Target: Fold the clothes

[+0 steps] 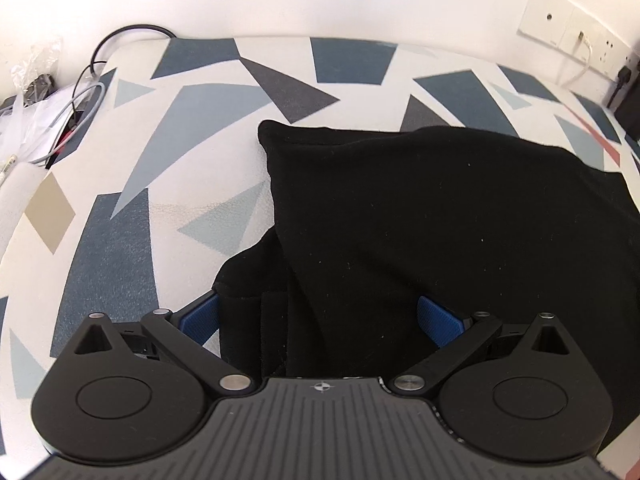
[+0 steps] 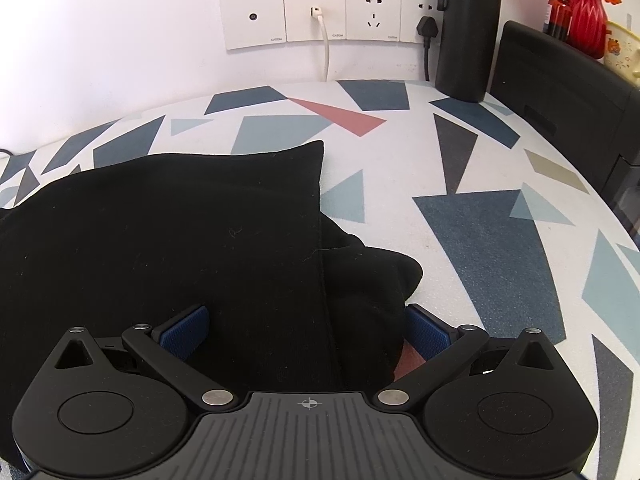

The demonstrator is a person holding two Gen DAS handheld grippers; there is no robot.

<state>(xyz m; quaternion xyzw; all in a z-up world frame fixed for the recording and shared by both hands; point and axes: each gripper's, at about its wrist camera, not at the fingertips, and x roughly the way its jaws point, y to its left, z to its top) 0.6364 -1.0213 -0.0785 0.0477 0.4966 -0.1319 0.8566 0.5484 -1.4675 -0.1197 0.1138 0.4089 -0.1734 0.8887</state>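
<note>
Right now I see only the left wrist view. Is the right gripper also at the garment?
Observer: Yes. The right gripper is open, with its jaws on either side of the garment's near right edge.
Operator: Does anything stand on the table beyond it?
Observer: A black bottle stands upright at the table's far edge, by the sockets, apart from the garment.
Operator: Anything else on that side?
Observer: A red vase shows behind a black box, right of the bottle.
</note>
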